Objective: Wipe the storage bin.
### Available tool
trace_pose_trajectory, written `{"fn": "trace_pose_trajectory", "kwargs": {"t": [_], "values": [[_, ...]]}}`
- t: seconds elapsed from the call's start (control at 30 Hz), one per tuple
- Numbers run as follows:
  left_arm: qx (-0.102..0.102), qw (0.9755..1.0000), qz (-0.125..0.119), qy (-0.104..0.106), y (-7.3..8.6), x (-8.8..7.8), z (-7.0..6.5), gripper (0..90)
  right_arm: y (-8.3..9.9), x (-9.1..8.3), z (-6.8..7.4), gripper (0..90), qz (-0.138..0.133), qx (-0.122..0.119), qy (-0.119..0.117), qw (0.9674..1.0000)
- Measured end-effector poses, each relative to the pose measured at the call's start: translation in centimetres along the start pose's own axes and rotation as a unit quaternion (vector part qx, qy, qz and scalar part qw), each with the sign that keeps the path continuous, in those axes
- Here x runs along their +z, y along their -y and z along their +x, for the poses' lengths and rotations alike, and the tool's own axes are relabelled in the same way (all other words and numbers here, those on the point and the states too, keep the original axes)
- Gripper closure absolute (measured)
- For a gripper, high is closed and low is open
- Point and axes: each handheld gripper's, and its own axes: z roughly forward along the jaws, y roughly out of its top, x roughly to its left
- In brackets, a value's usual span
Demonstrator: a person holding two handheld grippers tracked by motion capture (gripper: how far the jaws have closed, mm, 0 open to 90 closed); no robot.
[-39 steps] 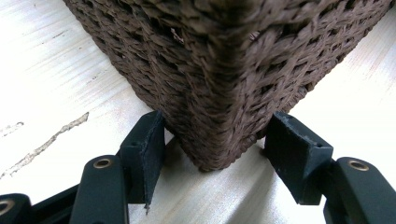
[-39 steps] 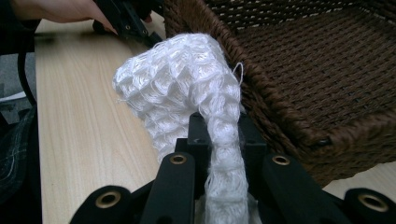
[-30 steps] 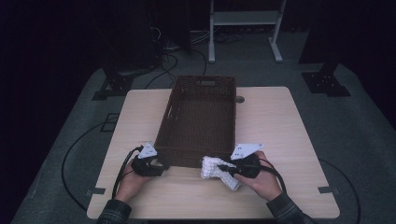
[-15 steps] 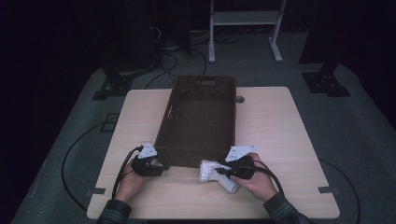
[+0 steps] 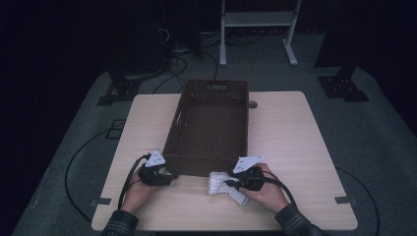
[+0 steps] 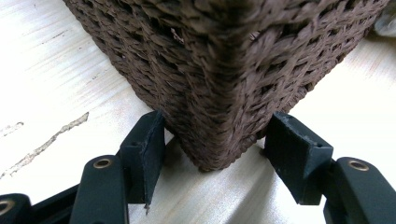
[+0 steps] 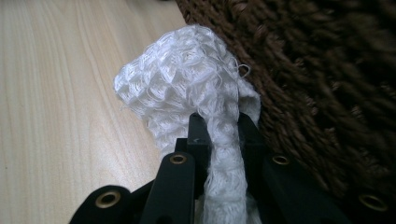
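Status of the work: my right hand-held gripper (image 7: 218,128) has its jaws pressed together on a white knitted cloth (image 7: 187,93), pinching a bunched fold that runs down between the pads. In the right gripper view the free end of the cloth bulges above the jaws at centre frame, touching or very nearly touching the outer wall of the brown woven basket (image 7: 327,79) at the upper right. In the high view the same cloth (image 5: 220,183) lies on the worktop (image 5: 295,147) at lower centre, just in front of the basket's near wall, with my right hand-held gripper (image 5: 235,183) at its right edge.

My left hand-held gripper (image 6: 215,151) stands spread about the near left corner of the basket (image 6: 224,70). One pad sits against or just beside each face of that corner; I cannot tell whether they press on the weave or merely bracket it. In the high view this left hand-held gripper (image 5: 167,173) is at the lower left of the basket (image 5: 211,128).

Done, in my judgement: the cloth is secured, and the basket is braced or about to be braced.

Outstanding: the cloth is outside the basket, low on the worktop. The basket interior appears empty, though it is dark. I judge that lifting the cloth over the near rim and releasing it inside remains.
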Motion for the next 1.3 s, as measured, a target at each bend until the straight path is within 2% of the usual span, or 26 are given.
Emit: {"fn": "trace_pose_trajectory", "kwargs": {"t": [0.17,0.47,1.0,1.3], "values": [[0.0,1.0,0.0,0.0,0.0,0.0,0.0,37.9,0.2,0.9,0.4,79.1,0.015,-0.006,-0.003,0.9999],[0.0,1.0,0.0,0.0,0.0,0.0,0.0,37.9,0.0,0.7,0.5,79.1,0.011,-0.006,0.0,0.9999],[0.001,1.0,0.0,0.001,0.0,0.0,0.0,37.9,-1.4,-2.0,0.6,79.1,-0.051,-0.006,0.015,0.9986],[0.001,1.0,0.0,0.001,0.0,0.0,0.0,37.9,-2.2,-3.0,0.8,79.1,-0.071,-0.009,0.023,0.9972]]}}
